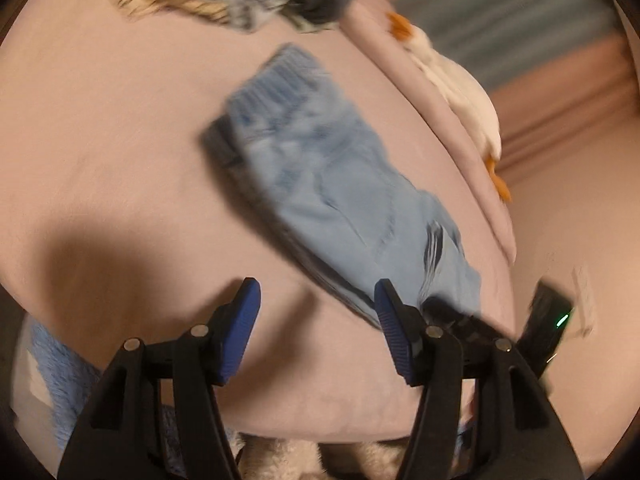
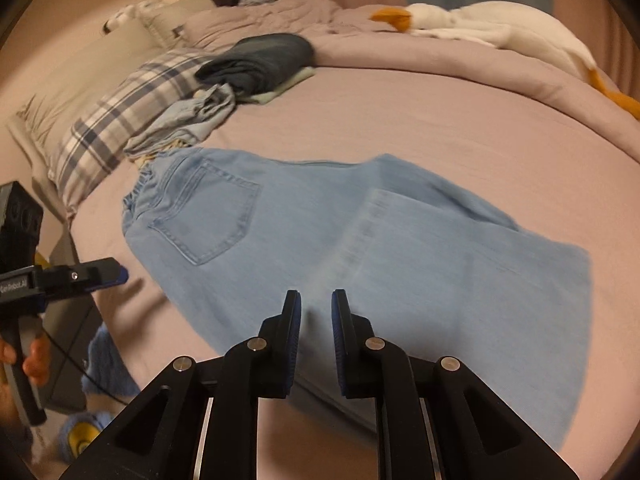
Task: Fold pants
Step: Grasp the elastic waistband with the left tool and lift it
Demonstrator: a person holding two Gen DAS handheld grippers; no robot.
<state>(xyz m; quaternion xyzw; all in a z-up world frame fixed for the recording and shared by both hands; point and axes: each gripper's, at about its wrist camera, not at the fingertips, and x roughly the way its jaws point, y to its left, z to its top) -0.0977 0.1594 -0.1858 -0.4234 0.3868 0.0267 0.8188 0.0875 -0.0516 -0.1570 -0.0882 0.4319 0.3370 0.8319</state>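
Note:
Light blue jeans (image 2: 304, 240) lie on the pink bed sheet (image 2: 400, 120), folded lengthwise, back pocket up, waistband at the left, one leg hem lying across the middle. My right gripper (image 2: 316, 320) hovers over the near edge of the jeans with a narrow gap between its pads and nothing in it. In the left wrist view the jeans (image 1: 320, 184) run diagonally, blurred. My left gripper (image 1: 316, 312) is open wide and empty above the sheet, its right finger beside the leg end. The left gripper also shows in the right wrist view (image 2: 108, 274), left of the jeans.
A plaid pillow (image 2: 120, 120), a dark folded garment (image 2: 260, 60) and crumpled light denim (image 2: 196, 120) lie behind the jeans. A white plush goose (image 2: 500, 28) rests on the rolled duvet at the back. Blue fluffy slippers (image 2: 100, 360) sit on the floor left of the bed.

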